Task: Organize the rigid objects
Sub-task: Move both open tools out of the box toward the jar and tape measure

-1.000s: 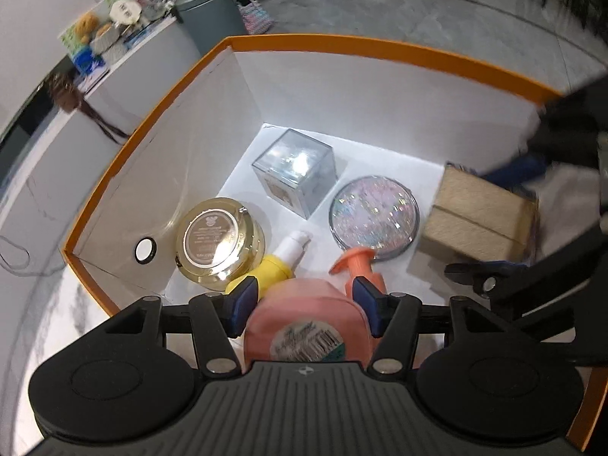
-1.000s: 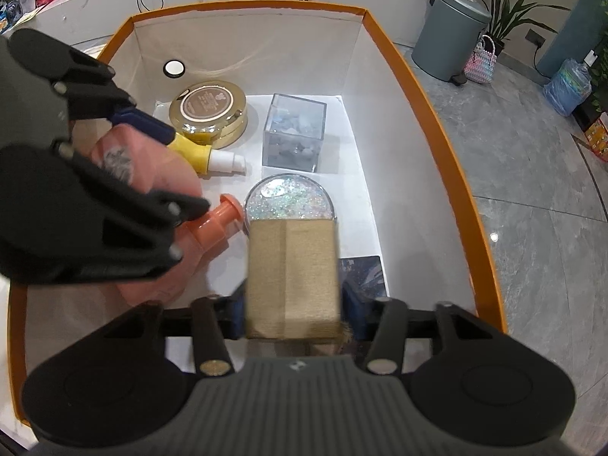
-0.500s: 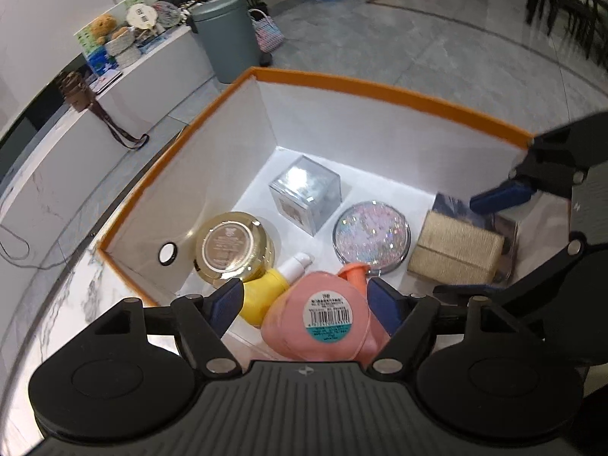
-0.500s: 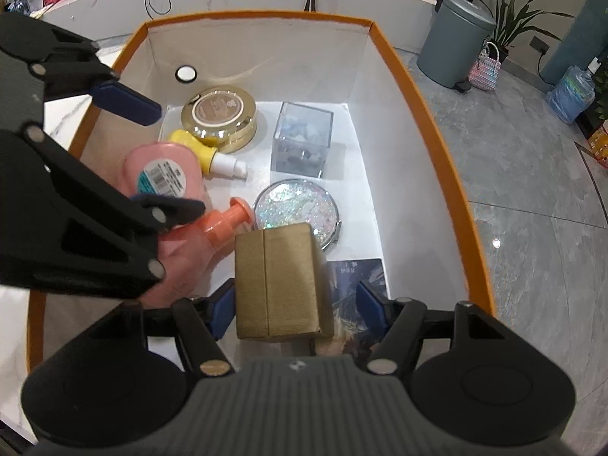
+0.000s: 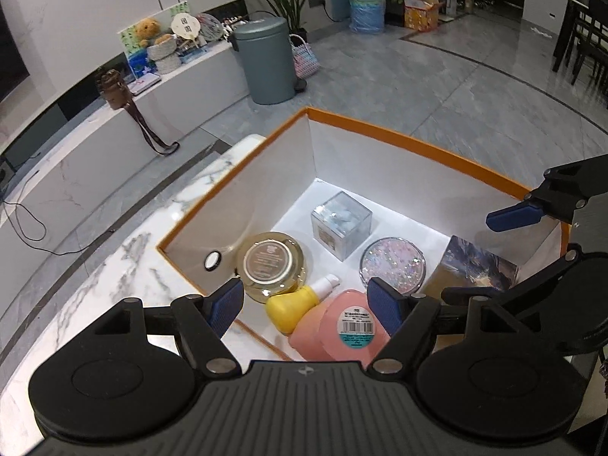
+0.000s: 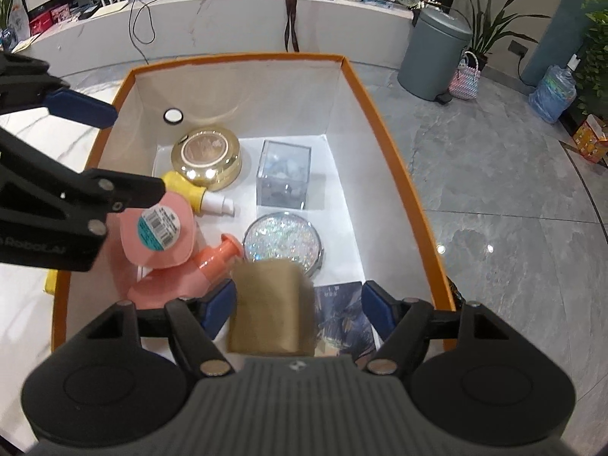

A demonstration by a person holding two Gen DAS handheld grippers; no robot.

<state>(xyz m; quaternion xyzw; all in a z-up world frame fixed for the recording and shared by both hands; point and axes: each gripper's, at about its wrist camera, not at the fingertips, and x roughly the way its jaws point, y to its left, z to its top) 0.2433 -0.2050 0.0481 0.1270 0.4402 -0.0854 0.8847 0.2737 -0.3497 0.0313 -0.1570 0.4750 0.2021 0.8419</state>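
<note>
Two wrist fisheyes, steeply downward from close above, seemingly opposite sides, one shared orange-rimmed box (image 5: 418, 140) (image 6: 383, 121).

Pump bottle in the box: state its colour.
Pink pump bottle, orange pump; right wrist view shows it best.

Orange-rimmed box (image 6: 395, 159), pink bottle (image 6: 159, 235), glittery compact (image 6: 281, 241).

Gold box (image 6: 271, 306) blurred; pink bottle (image 5: 342, 326) base hidden.
</note>
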